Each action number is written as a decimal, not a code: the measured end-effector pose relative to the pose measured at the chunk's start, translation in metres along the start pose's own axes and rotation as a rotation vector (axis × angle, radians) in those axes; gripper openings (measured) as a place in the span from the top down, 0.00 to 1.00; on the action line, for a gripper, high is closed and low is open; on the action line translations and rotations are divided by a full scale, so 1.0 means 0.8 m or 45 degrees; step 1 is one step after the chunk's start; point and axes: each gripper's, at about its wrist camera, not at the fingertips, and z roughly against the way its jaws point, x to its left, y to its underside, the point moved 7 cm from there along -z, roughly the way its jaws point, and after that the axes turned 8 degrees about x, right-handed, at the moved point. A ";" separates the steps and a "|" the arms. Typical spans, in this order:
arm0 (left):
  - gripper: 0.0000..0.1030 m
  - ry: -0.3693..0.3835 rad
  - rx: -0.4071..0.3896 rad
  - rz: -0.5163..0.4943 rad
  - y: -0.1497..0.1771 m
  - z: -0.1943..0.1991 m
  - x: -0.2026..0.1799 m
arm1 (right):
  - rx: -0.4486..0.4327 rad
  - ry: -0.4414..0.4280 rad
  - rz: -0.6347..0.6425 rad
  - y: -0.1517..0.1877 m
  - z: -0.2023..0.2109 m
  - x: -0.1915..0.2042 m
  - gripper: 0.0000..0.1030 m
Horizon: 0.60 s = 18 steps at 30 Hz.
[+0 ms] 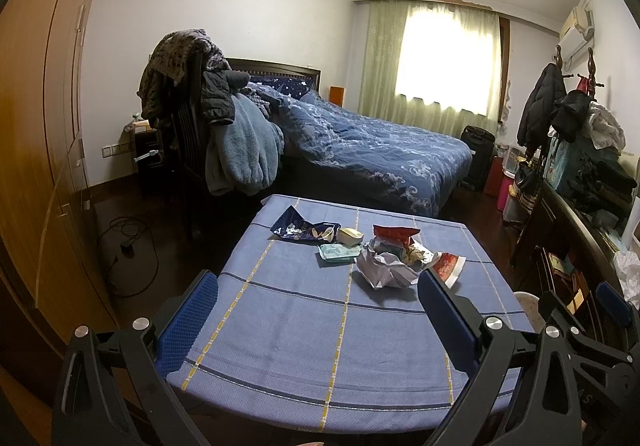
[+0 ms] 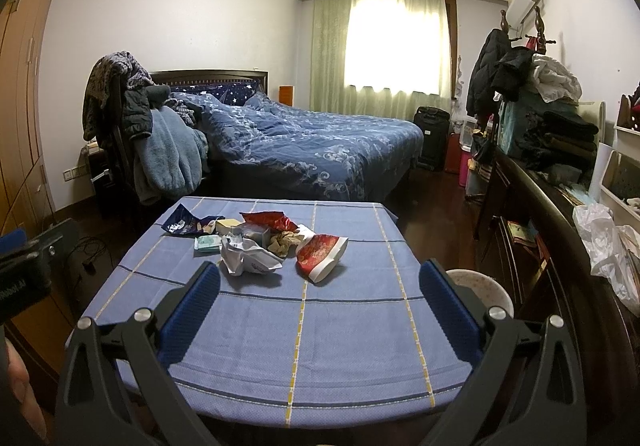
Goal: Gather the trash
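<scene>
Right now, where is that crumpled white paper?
The crumpled white paper lies mid-table on the blue tablecloth, nearest the camera in the trash pile, left of the red-and-white wrapper.

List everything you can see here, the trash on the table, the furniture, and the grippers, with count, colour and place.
Table: one, blue checked cloth, foreground.
Crumpled paper: one, white, nearest item in the pile.
Red-and-white wrapper: one, right end of pile.
Red snack bag: one, behind the paper.
Dark blue snack bag: one, left end of pile.
Teal packet: one, left of the paper.
Yellow block: one, beside the blue bag.
Bed: one, blue quilt, behind table.
Chair: one, heaped with clothes, left of bed.
Basin: one, pale, right of table.
Left gripper: black, blue pads, open.
Right gripper: same, open.
</scene>
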 end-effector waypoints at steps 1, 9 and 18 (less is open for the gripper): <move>0.03 0.000 0.000 0.000 0.000 0.000 0.000 | -0.001 0.000 -0.001 -0.001 0.000 0.000 0.03; 0.03 -0.001 0.004 -0.002 -0.001 0.000 -0.001 | 0.004 -0.001 0.000 0.001 0.000 0.001 0.03; 0.03 -0.002 0.005 -0.002 -0.001 0.000 -0.001 | 0.004 0.001 -0.001 0.001 -0.001 0.002 0.03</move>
